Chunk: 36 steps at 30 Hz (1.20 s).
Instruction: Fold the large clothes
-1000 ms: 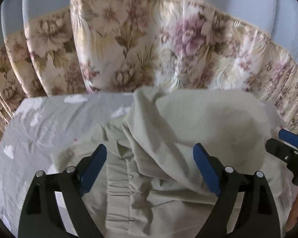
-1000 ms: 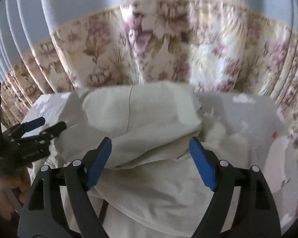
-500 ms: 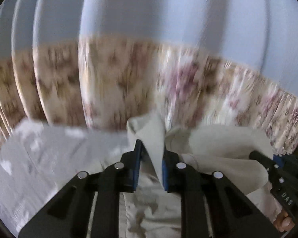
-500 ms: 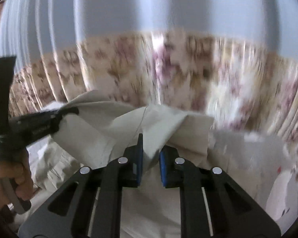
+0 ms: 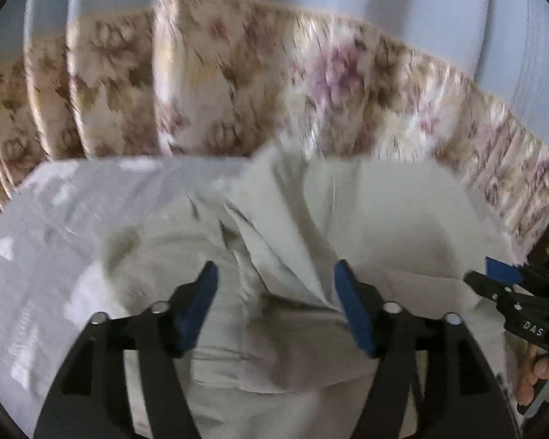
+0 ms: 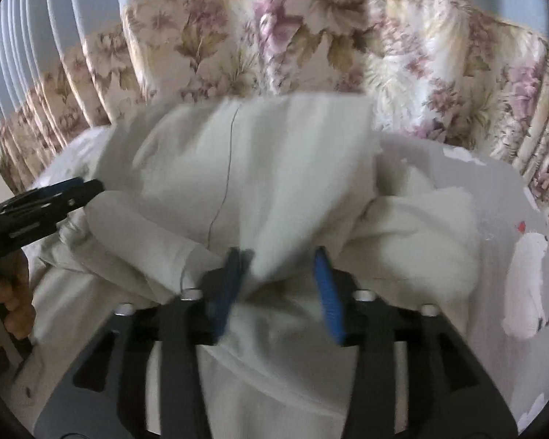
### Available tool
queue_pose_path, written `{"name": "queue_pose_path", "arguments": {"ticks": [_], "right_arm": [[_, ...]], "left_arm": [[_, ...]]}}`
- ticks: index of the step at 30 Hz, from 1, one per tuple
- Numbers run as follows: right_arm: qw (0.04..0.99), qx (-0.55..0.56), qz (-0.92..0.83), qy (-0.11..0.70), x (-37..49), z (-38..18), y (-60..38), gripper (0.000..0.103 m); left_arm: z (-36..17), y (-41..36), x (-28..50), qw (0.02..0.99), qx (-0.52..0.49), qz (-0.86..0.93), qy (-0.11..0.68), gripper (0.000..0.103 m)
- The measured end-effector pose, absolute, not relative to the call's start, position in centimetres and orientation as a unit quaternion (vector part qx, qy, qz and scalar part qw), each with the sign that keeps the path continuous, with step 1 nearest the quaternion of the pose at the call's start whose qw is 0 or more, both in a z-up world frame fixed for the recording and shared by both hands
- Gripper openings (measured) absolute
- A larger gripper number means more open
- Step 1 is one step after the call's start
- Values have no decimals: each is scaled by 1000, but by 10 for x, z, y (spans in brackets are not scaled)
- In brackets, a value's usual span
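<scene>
A pale beige garment (image 5: 377, 219) lies rumpled on a light grey sheet (image 5: 73, 219), part of it folded over itself. My left gripper (image 5: 276, 287) hovers just above it, its jaws opening. A loose ridge of the cloth lies between the blue pads (image 5: 201, 296), which do not press on it. The right gripper (image 6: 278, 270) is over the same garment (image 6: 274, 168), its jaws also opening, with a hump of fabric between them and no grip. Each gripper shows at the edge of the other's view: the right gripper (image 5: 501, 281) and the left gripper (image 6: 69, 190).
A floral curtain (image 6: 311, 44) with pale blue pleats above hangs close behind the sheet's far edge. A person's hand (image 5: 545, 373) holds the right gripper's handle. White patches mark the sheet (image 6: 523, 285) at the right.
Both grippers stood open a second ago, pinched a fold of the garment and lifted it half a second ago. Now both have opened and the fabric has dropped back down.
</scene>
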State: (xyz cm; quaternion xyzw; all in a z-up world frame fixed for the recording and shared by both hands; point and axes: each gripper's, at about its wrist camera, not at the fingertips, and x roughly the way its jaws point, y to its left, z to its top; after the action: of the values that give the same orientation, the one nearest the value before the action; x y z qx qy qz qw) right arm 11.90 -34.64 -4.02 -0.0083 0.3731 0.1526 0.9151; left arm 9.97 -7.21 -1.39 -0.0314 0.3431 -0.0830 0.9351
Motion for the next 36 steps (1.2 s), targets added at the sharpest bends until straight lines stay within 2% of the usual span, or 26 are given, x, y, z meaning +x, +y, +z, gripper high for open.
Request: {"name": "queue_pose_path", "arguments": {"ticks": [2,3,4,6,10,13,18,22,28,32,36], "right_arm": [[928,-1,137,346,122,-16,-352,48],[933,3,129,336,127,-7,-352,56],[938,11,117,326,132,2,-353,66],[942,34,104,316,149,17,-353,76],[939,54,89,328,194,22,-344,87],[927,58,76,363,228,4,-338,89],[907,40,50,416,267,-46,-340,89],[887,34,46,459,280,-90,-351,100],[898,18,33,438,263,-73,-349,100],[923,23,62,379,214,-30,-348,100],[928,5,97,360,161,-14,-338,100]], "left_arm": [[8,-72,103,946,-28,-73,314,88],[20,-73,107,953,-23,-62,296,90],[27,-75,114,956,-23,-54,288,90],[34,-80,135,956,-25,-46,290,90],[20,-89,183,945,-21,-26,324,90],[-8,-89,212,927,-35,-34,372,90],[-46,-89,238,907,26,15,420,91],[-72,-86,243,896,58,17,439,99],[-63,-80,234,903,27,-3,429,97],[-27,-73,193,922,-29,-43,383,97],[-14,-89,149,929,-10,-80,361,98]]}}
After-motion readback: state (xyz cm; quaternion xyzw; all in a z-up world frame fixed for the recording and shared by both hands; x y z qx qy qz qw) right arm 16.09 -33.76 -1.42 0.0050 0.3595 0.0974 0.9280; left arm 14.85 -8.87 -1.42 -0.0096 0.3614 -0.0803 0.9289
